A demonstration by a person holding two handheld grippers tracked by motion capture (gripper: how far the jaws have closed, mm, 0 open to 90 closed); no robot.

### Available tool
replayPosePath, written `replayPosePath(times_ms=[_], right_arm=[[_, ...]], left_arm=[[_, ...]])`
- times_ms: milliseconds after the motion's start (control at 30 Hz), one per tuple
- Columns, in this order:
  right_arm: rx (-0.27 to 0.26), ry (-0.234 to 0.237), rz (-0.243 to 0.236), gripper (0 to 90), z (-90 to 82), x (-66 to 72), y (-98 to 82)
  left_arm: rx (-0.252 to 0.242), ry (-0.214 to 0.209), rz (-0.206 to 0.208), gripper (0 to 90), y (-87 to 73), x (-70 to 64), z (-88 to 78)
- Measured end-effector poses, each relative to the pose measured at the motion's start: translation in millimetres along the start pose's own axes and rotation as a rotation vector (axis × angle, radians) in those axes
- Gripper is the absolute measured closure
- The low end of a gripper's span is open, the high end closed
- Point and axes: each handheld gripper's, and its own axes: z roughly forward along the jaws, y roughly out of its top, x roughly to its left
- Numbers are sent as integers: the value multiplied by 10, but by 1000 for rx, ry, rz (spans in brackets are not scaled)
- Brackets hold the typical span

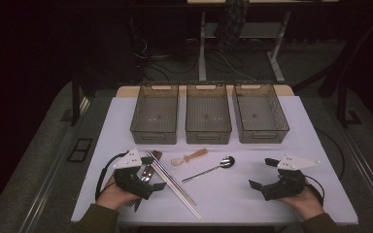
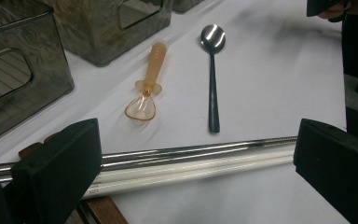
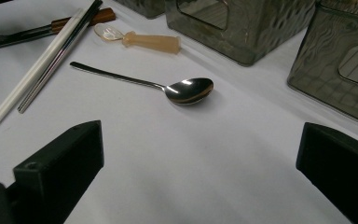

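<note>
Cutlery lies on the white table. A pair of steel chopsticks and a pair of white chopsticks lie side by side, with a wood-handled fork beside them. A small orange plastic spoon and a steel spoon lie in the middle. My left gripper rests open at the chopsticks, which cross between its jaws without touching the pads. My right gripper is open on bare table, and the steel spoon lies ahead of it.
Three dark see-through bins stand in a row at the back of the table. A person's hands hold both grippers near the front edge. Table legs and cables lie on the dark floor beyond.
</note>
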Motion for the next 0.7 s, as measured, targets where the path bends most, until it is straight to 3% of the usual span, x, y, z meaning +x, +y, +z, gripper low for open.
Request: replayPosePath(times_ms=[267, 533, 700], right_arm=[[-2, -7, -2, 3, -5, -8, 0], [-5, -15, -2, 3, -5, -16, 2], [-4, -18, 3, 3, 1, -15, 2]], left_arm=[[26, -18, 8, 54, 0, -24, 13], [44, -16, 21, 205, 19, -27, 23], [50, 7, 4, 361, 42, -1, 22]])
